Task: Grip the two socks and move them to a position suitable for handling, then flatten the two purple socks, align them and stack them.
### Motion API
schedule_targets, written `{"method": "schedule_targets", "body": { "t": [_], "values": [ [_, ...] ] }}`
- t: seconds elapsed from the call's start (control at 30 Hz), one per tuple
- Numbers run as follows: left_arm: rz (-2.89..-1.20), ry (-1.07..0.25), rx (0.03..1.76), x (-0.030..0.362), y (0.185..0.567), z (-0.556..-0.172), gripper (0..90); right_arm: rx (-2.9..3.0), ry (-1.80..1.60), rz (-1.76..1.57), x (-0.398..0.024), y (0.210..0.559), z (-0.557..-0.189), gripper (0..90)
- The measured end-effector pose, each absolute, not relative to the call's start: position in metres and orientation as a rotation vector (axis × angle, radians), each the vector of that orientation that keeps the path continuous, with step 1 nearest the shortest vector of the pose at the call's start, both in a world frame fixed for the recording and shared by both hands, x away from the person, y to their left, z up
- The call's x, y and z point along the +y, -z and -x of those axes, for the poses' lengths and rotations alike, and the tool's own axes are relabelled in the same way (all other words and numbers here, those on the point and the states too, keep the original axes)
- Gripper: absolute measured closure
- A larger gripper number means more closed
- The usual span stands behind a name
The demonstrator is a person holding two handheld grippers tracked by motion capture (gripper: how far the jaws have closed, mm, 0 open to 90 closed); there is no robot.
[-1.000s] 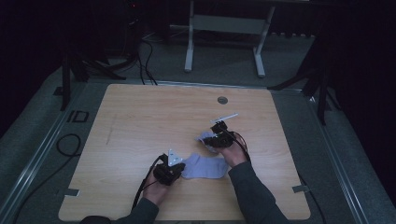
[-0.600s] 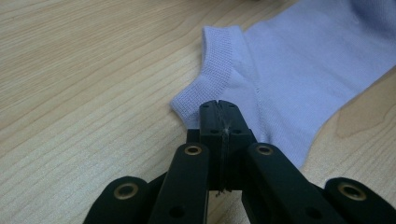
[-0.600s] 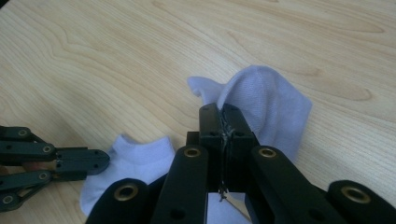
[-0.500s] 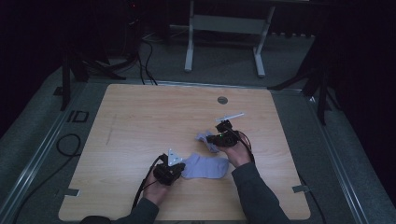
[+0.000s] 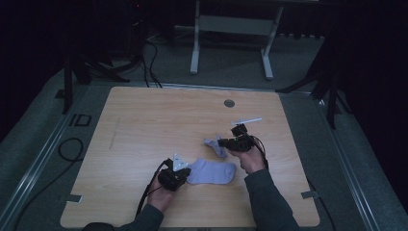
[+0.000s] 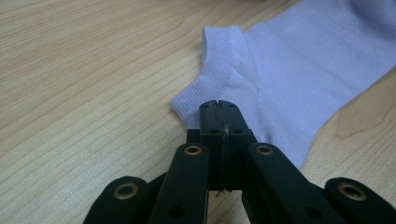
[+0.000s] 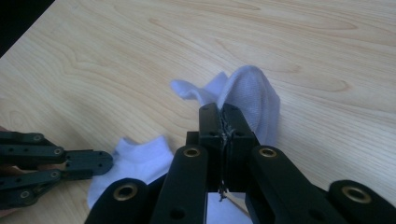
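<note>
High view: a pale sock [image 5: 211, 172] lies on the wooden bench [image 5: 144, 125] between both hands, the left tool [image 5: 179, 174] at its cuff end, the right tool [image 5: 222, 143] lifting its toe end.

Left gripper view: jaws pressed together, pinching the sock's cuff [image 6: 212, 70] edge.

Right gripper view: jaws pinched on raised fabric; the left tool [image 7: 95, 162] sits nearby.

— Where's there room to move on the wooden table [image 5: 144, 120]?

— The whole far-left stretch lies bare, and so does the strip along the near edge.

— What's in the way?

— The pale sock [image 5: 211, 172] lies flat between the two hands, its far end raised by the right gripper [image 5: 222, 143]. The left gripper [image 5: 184, 174] touches its cuff [image 6: 219, 56]. A small round grommet [image 5: 229, 103] sits flush near the far edge, well apart from both.
</note>
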State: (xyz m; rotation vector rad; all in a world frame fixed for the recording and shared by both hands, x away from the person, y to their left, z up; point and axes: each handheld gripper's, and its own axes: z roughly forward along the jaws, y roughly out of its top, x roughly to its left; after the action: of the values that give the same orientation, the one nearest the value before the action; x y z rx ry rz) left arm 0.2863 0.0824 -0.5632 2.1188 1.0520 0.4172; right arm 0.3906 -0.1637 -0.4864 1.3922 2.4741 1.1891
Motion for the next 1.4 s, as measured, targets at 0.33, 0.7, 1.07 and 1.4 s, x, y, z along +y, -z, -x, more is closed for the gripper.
{"method": "schedule_targets", "body": {
  "t": [0.33, 0.7, 1.07, 1.4],
  "values": [
    [-2.118, -0.417, 1.052, 0.082, 0.563, -0.286, 90.0, 2.422, -1.187, -1.459, -0.184, 0.491, -0.394, 87.7],
    [-2.115, -0.417, 1.052, 0.082, 0.564, -0.286, 90.0, 2.35, -1.083, -1.607, -0.216, 0.514, -0.401, 87.7],
    [-2.112, -0.419, 1.053, 0.082, 0.564, -0.286, 89.9, 2.277, -0.889, -1.657, -0.237, 0.528, -0.399, 74.9],
    [-2.111, -0.421, 1.053, 0.082, 0.564, -0.286, 89.9, 2.282, -0.893, -1.489, -0.232, 0.514, -0.395, 60.5]
  ]
}}
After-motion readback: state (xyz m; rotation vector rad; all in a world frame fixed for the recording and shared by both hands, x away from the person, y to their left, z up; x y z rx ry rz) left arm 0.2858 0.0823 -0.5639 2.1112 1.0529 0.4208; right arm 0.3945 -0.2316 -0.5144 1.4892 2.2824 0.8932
